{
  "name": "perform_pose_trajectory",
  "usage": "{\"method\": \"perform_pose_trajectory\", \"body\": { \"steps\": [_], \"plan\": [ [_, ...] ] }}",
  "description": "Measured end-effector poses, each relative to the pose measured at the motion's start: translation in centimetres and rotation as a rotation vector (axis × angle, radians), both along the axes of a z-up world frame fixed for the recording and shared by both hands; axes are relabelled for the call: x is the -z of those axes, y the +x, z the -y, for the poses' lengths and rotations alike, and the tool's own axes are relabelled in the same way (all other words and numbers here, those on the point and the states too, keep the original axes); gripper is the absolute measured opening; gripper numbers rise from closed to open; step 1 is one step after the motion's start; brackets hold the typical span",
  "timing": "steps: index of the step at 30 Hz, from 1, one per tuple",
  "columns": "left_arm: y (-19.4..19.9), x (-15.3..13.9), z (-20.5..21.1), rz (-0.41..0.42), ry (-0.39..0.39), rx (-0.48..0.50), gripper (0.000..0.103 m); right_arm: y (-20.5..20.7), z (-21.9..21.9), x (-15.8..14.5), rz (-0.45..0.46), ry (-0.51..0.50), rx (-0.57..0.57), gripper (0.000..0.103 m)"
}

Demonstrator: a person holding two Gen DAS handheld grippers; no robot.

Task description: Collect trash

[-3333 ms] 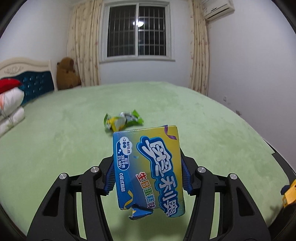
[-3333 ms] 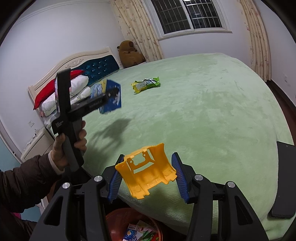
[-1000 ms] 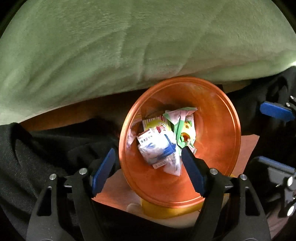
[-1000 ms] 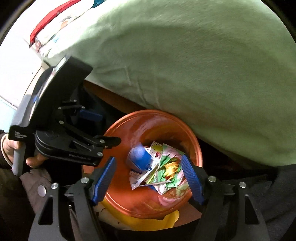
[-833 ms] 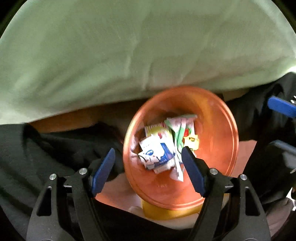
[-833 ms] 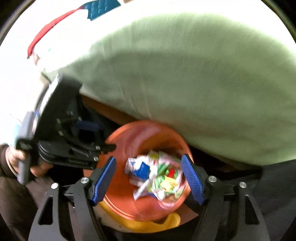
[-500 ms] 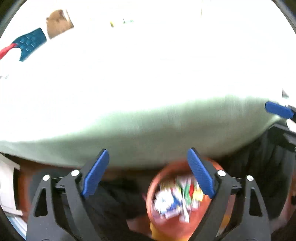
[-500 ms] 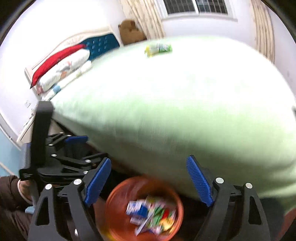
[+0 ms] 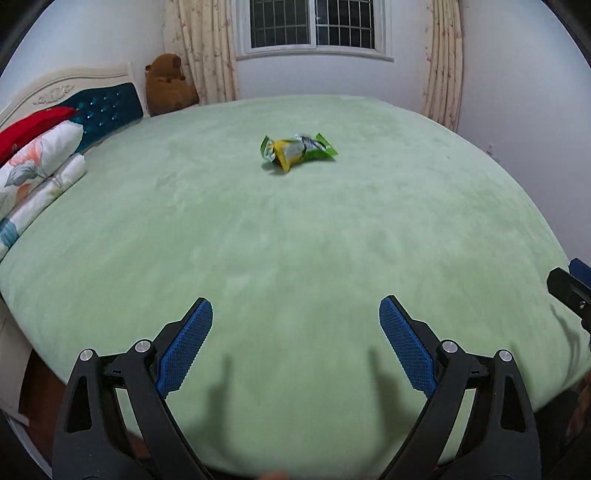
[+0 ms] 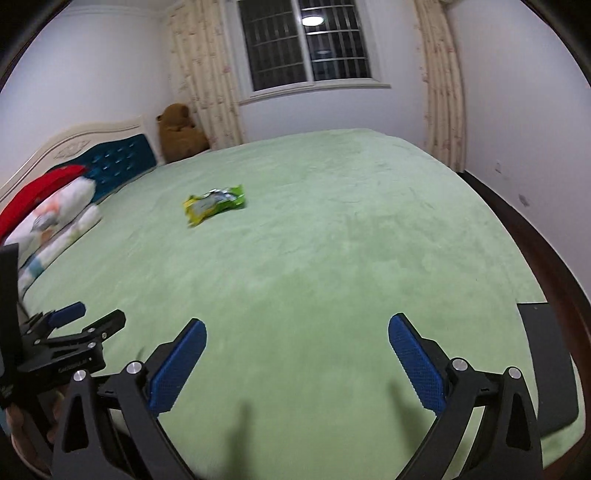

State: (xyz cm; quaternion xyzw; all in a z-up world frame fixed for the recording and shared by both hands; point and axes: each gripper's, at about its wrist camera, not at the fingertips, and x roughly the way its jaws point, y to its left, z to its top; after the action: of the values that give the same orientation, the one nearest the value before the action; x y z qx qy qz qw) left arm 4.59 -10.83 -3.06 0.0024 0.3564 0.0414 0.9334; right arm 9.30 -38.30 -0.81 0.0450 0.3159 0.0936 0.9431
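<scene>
We're between items: both tongs are empty and aimed across the bed [image 9: 295,240] at the last piece of trash in sight. Left tongs [image 9: 295,341] have blue pads wide apart and opening, nothing between them. Right tongs [image 10: 297,354] same: spread wide, opening, nothing held.

Target is the green-and-yellow snack wrapper [image 9: 297,150], lying flat and alone on the green blanket, mid-bed toward the far edge under the window [image 9: 314,26], well apart from both tongs. From the right wrist view it sits left of centre, nearer the headboard side [image 10: 216,202].

Next move, as we judge it: reach over the near edge, drop one pair of tongs onto the wrapper and pinch a crumpled end. It's thin film on soft plush, so the pads likely need to press down into the blanket to catch it; a shallow pinch may slip off.

Around: pillows [image 9: 33,162] and blue headboard [image 9: 107,107] at the left edge, brown teddy bear [image 9: 168,85] in the far left corner, curtains by the window, a dark flat object [image 10: 546,369] on the near right corner. Nothing lies between us and the wrapper. Bin not in view.
</scene>
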Motion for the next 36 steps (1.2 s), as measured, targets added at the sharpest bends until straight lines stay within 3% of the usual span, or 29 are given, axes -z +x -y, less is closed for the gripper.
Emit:
{"method": "perform_pose_trajectory", "body": {
  "steps": [19, 36],
  "plan": [
    [6.3, 1.8, -0.3, -0.011, -0.03, 0.006, 0.089, 5.5, -1.9, 2.1, 0.009, -0.089, 0.103, 0.097],
    [7.1, 3.2, 0.3, -0.044, -0.006, 0.018, 0.089, 5.9, -1.8, 2.9, -0.008, -0.088, 0.106, 0.097]
  ]
}}
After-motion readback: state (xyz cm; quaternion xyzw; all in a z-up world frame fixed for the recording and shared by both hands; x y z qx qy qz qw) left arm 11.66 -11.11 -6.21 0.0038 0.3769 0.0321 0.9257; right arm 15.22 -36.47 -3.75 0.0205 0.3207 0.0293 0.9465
